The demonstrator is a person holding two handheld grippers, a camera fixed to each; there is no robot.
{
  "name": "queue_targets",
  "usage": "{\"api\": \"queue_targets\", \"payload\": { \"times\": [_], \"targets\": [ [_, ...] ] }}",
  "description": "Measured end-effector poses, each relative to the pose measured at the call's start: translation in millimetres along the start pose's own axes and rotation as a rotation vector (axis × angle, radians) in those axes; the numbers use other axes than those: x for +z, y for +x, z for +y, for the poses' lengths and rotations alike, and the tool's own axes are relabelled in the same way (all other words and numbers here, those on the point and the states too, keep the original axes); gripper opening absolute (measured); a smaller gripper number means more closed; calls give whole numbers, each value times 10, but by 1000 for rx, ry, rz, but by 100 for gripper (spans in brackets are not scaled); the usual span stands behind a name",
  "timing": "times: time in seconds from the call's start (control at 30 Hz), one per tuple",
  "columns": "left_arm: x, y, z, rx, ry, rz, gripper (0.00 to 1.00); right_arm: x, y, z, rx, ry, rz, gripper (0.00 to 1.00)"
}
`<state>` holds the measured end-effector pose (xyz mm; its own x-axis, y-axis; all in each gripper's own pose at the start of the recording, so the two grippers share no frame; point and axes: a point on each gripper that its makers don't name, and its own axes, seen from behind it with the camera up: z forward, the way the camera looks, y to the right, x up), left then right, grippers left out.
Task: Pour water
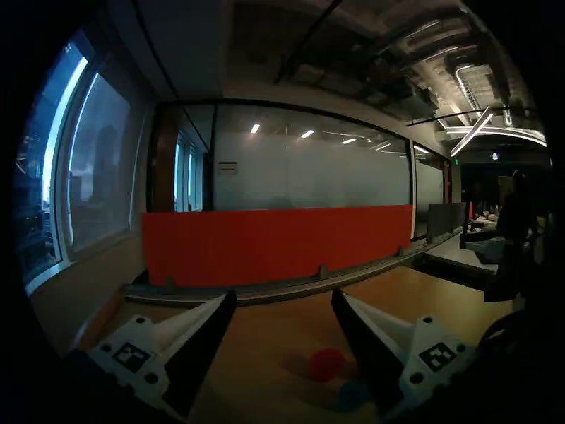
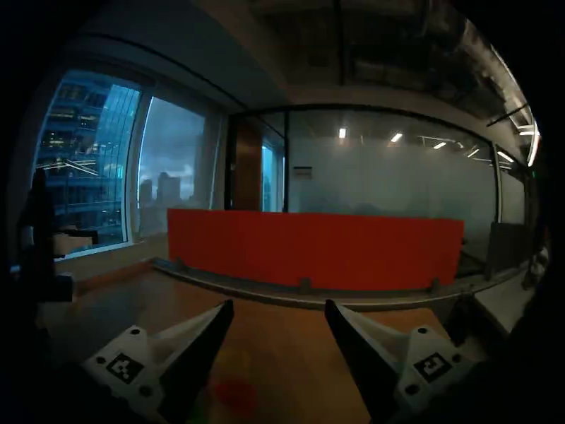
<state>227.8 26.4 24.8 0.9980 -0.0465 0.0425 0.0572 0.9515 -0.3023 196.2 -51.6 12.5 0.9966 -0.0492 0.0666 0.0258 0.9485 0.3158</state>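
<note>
Fingers of the left tool [image 1: 282, 292] stand spread wide above the wooden table [image 1: 282, 332], pinching nothing; a red cup [image 1: 327, 364] sits on the table low between them, nearer the right finger; a blue cup [image 1: 351, 396] lies just beside it, partly hidden by that finger; the right tool [image 2: 277, 304] is likewise spread and empty; a red partition [image 2: 318, 251] stands along the table's far edge.

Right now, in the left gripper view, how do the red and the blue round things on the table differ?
The red round thing sits farther off, in plain sight between the left gripper's open fingers; the blue round thing lies nearer, partly behind one finger. The red one looks brighter than the blue one. Both rest on the wooden table, close together.
</note>
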Motion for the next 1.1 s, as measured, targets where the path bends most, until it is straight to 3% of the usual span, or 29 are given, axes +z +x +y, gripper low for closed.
{"api": "queue_targets", "payload": {
  "times": [0.27,0.5,0.67,1.1],
  "targets": [
    [41,120,236,-7,-130,19,100,-26,118,-268,-17,144,28,100],
    [46,190,372,-15,-204,32,100,-102,249,-595,13,291,49,100],
    [66,154,397,-15,-239,24,100,-100,268,-700,19,343,36,100],
    [35,-46,609,30,-357,-47,100,-175,135,-880,-49,442,-45,100]
  ]
}}
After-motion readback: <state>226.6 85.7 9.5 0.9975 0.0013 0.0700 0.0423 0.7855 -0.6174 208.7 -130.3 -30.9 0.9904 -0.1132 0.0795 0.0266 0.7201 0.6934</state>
